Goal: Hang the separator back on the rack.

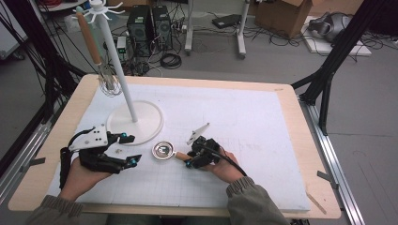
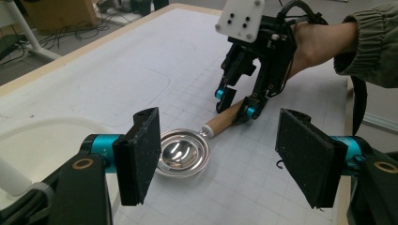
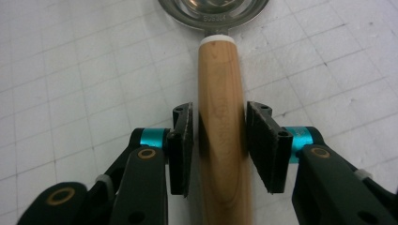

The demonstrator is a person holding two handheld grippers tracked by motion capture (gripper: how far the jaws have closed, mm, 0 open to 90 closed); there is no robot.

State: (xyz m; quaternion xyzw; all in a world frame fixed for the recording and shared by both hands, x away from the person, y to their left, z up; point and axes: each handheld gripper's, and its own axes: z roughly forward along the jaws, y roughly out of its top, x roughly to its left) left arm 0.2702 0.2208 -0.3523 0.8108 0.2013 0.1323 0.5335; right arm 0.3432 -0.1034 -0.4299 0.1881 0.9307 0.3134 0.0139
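Note:
A small ladle lies on the white mat, its shiny metal bowl (image 1: 163, 150) (image 2: 182, 152) toward the left and its wooden handle (image 3: 219, 84) (image 2: 224, 120) pointing right. My right gripper (image 1: 189, 158) (image 2: 234, 104) (image 3: 219, 136) straddles the handle, with both pads pressed against its sides. My left gripper (image 1: 130, 149) (image 2: 220, 154) hovers just left of the bowl, jaws wide apart and nothing between them. In the left gripper view the bowl sits a short way beyond its pads (image 2: 141, 159).
A white stand (image 1: 136, 123) with a round base and a tall hooked pole rises at the back left. A wire whisk (image 1: 109, 84) with a wooden handle hangs from it. The wooden table's rim (image 1: 300, 140) borders the mat. Cables and computer cases lie on the floor beyond.

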